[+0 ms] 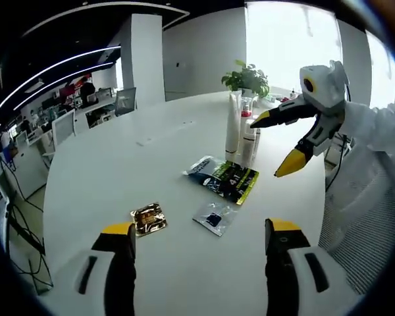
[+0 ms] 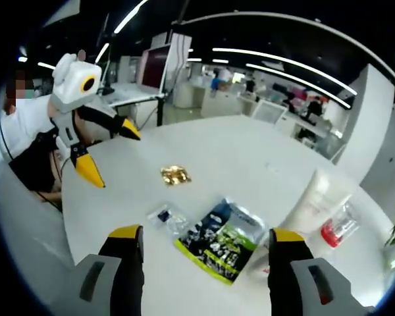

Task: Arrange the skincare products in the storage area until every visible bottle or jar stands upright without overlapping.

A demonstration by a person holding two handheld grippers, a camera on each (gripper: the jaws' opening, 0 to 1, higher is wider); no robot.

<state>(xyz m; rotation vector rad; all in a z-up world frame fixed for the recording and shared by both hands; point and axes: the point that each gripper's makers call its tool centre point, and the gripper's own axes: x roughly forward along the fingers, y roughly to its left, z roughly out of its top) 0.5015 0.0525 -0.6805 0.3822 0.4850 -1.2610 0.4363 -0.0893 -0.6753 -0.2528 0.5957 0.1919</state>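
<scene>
A white counter (image 1: pixel 118 164) holds packets (image 1: pixel 225 179) beside upright tubes (image 1: pixel 234 125), bare surface all around them; left gripper (image 1: pixel 197 247) and right gripper (image 2: pixel 199 253) jaws gape empty.

Open-plan office with a large white round table (image 1: pixel 118 164), white pillar (image 1: pixel 147 59), bright window (image 1: pixel 289 43), potted plant (image 1: pixel 249 78), curved ceiling light strips (image 2: pixel 283 62), distant desks with monitors (image 1: pixel 62 125).

White counter (image 1: pixel 184 151); white tubes (image 1: pixel 233 128); clear bottle, red inside (image 2: pixel 337 227); green-black patterned pouch (image 2: pixel 218 247); gold foil sachet (image 1: pixel 149 218); clear sachet, dark centre (image 1: pixel 214 218); yellow-tipped black grippers.
</scene>
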